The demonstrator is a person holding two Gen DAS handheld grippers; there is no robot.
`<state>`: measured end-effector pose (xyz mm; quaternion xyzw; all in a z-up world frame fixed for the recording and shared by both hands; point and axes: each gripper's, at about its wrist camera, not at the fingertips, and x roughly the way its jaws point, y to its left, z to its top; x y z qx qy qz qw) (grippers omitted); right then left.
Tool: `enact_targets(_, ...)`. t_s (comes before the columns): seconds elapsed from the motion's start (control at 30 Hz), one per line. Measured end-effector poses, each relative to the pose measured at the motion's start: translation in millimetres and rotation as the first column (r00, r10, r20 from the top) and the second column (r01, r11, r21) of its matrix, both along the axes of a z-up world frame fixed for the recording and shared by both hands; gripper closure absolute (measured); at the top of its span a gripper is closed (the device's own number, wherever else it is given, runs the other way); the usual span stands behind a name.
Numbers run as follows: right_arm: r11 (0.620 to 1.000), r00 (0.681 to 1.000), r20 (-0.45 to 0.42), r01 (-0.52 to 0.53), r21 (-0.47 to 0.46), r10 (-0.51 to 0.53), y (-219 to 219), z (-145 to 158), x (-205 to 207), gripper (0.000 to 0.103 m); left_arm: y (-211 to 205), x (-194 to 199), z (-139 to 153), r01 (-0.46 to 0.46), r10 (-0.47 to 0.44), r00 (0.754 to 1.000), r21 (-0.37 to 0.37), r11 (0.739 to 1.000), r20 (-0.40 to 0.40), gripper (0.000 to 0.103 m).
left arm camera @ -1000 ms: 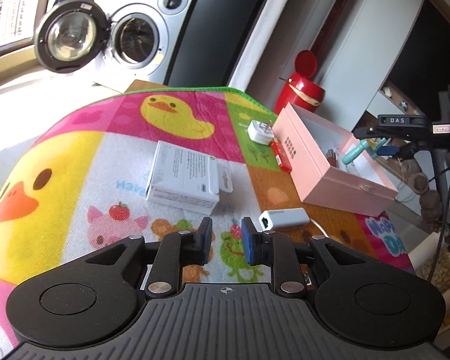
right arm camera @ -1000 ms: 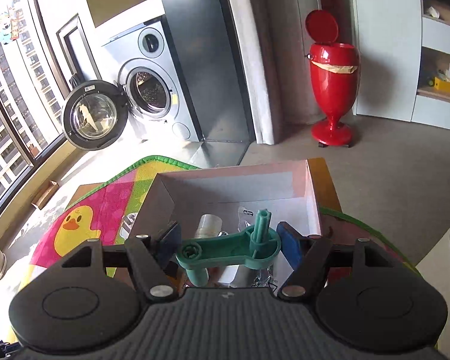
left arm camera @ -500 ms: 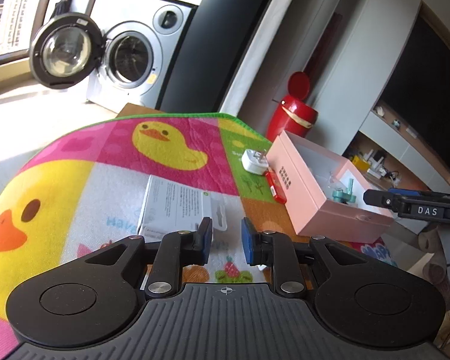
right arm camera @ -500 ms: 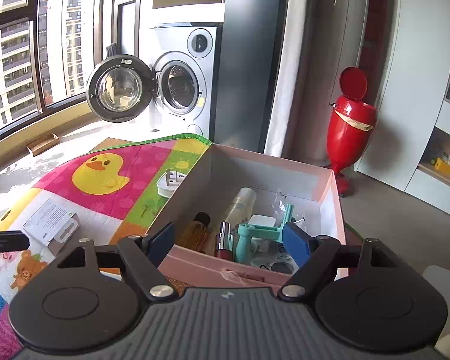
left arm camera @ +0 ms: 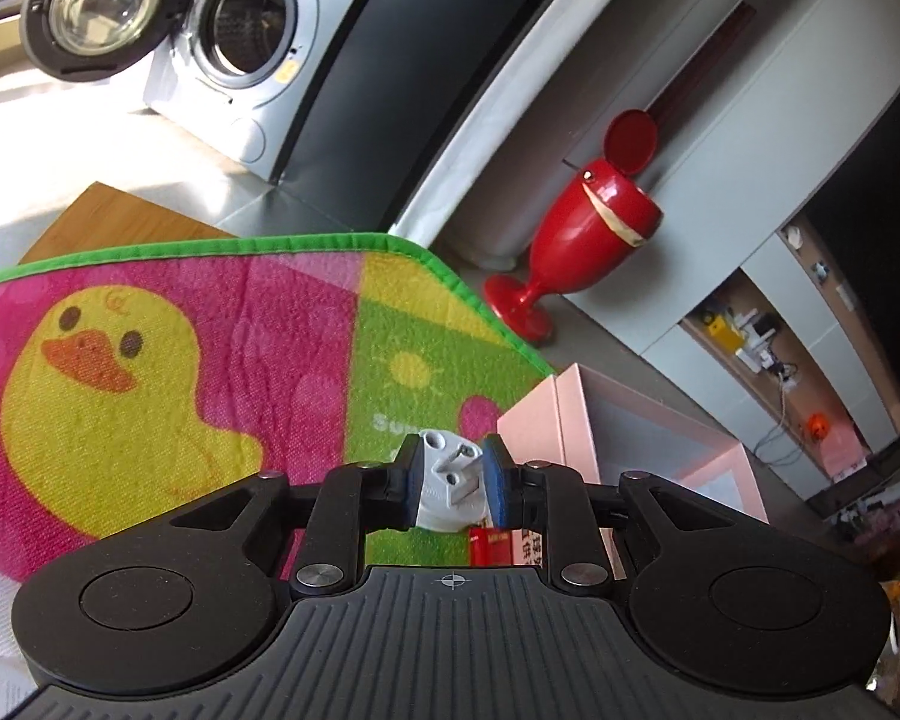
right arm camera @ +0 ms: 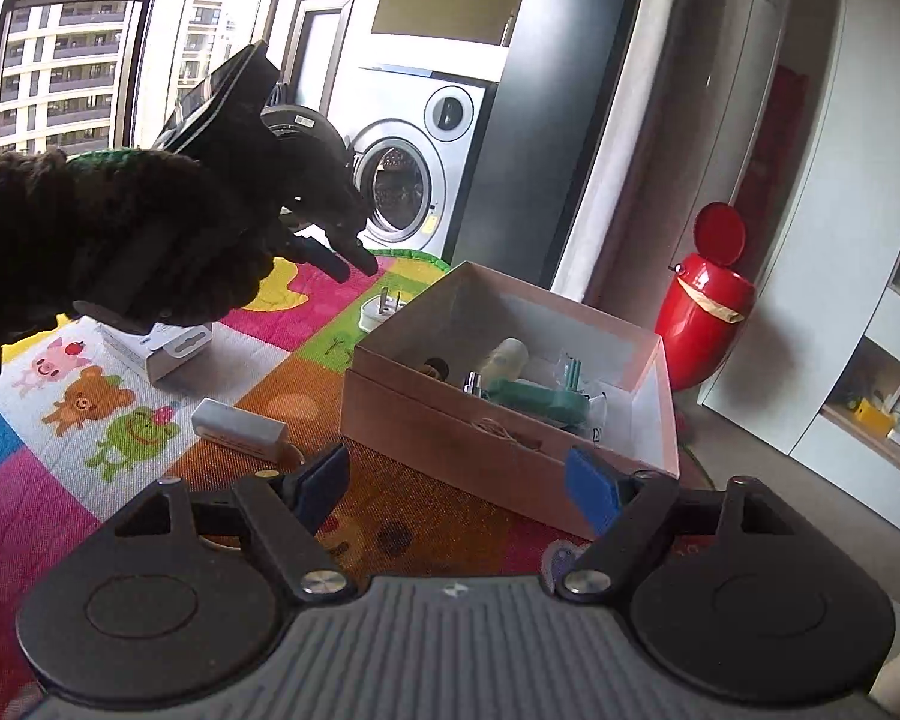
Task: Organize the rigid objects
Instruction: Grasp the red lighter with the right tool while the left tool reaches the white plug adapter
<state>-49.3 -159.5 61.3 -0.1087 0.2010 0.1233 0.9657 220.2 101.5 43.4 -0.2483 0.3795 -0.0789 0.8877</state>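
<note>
In the left wrist view a white plug adapter (left arm camera: 448, 489) with two metal prongs sits between the blue pads of my left gripper (left arm camera: 450, 483), which closes around it beside the pink box (left arm camera: 576, 420). In the right wrist view the same adapter (right arm camera: 380, 310) still rests on the mat, with the left gripper (right arm camera: 348, 258) above it. My right gripper (right arm camera: 459, 489) is open and empty, in front of the pink box (right arm camera: 450, 438), which holds a green tool (right arm camera: 537, 399) and small bottles.
A colourful duck play mat (left arm camera: 150, 360) covers the table. A white carton (right arm camera: 168, 351) and a small white rectangular device (right arm camera: 240, 429) lie on it left of the box. A red item (left arm camera: 489, 543) lies by the box. A red bin (right arm camera: 705, 312) and a washing machine (right arm camera: 402, 180) stand behind.
My left gripper moved forward across the mat to the white adapter and now brackets it. My right gripper let go of the green tool into the box, opened and drew back.
</note>
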Motion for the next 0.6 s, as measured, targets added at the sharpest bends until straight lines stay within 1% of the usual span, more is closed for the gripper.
enact_targets(0.03, 1.0, 1.0, -0.012, 0.004, 0.014, -0.004, -3, -3, 1, 0.024, -4, 11, -3, 0.0, 0.0, 1.0, 0.012, 1.0, -0.009, 0.08)
enact_targets(0.07, 1.0, 1.0, -0.024, 0.008, 0.027, -0.008, -5, -7, 3, 0.024, -10, 25, -7, -0.001, 0.001, 1.0, 0.041, 0.999, -0.018, 0.08)
enact_targets(0.13, 0.999, 0.999, -0.044, 0.02, 0.046, -0.018, -9, -13, 7, 0.024, -20, 38, -13, 0.017, -0.015, 1.0, 0.091, 0.996, -0.025, 0.08)
enact_targets(0.17, 0.998, 0.998, -0.055, 0.028, 0.057, -0.025, -12, -17, 9, 0.024, -27, 44, -16, 0.046, -0.042, 0.999, 0.118, 0.992, -0.035, 0.08)
enact_targets(0.23, 0.997, 0.997, -0.076, 0.037, 0.072, -0.031, -16, -22, 12, 0.024, -36, 47, -20, 0.083, -0.079, 0.996, 0.163, 0.983, -0.028, 0.08)
enact_targets(0.27, 0.996, 0.995, -0.091, 0.041, 0.077, -0.034, -18, -27, 13, 0.024, -40, 45, -20, 0.108, -0.106, 0.994, 0.192, 0.976, -0.02, 0.08)
enact_targets(0.3, 0.996, 0.994, -0.102, 0.042, 0.083, -0.033, -19, -30, 13, 0.024, -43, 44, -21, 0.126, -0.125, 0.992, 0.201, 0.971, -0.02, 0.08)
enact_targets(0.37, 0.994, 0.992, -0.125, 0.044, 0.098, -0.031, -20, -35, 16, 0.024, -49, 36, -23, 0.185, -0.183, 0.983, 0.208, 0.961, -0.031, 0.087)
enact_targets(0.4, 0.993, 0.99, -0.135, 0.046, 0.106, -0.032, -20, -36, 17, 0.024, -51, 31, -24, 0.21, -0.207, 0.978, 0.223, 0.952, -0.037, 0.087)
enact_targets(0.5, 0.989, 0.986, -0.161, 0.052, 0.135, -0.03, -21, -38, 17, 0.024, -55, 8, -27, 0.296, -0.299, 0.954, 0.275, 0.915, -0.034, 0.086)
enact_targets(0.57, 0.988, 0.986, -0.167, 0.046, 0.145, -0.022, -20, -38, 16, 0.024, -55, -10, -26, 0.335, -0.339, 0.94, 0.281, 0.899, -0.036, 0.086)
enact_targets(0.6, 0.988, 0.985, -0.169, 0.043, 0.146, -0.018, -19, -39, 15, 0.024, -55, -19, -26, 0.349, -0.352, 0.935, 0.269, 0.898, -0.038, 0.086)
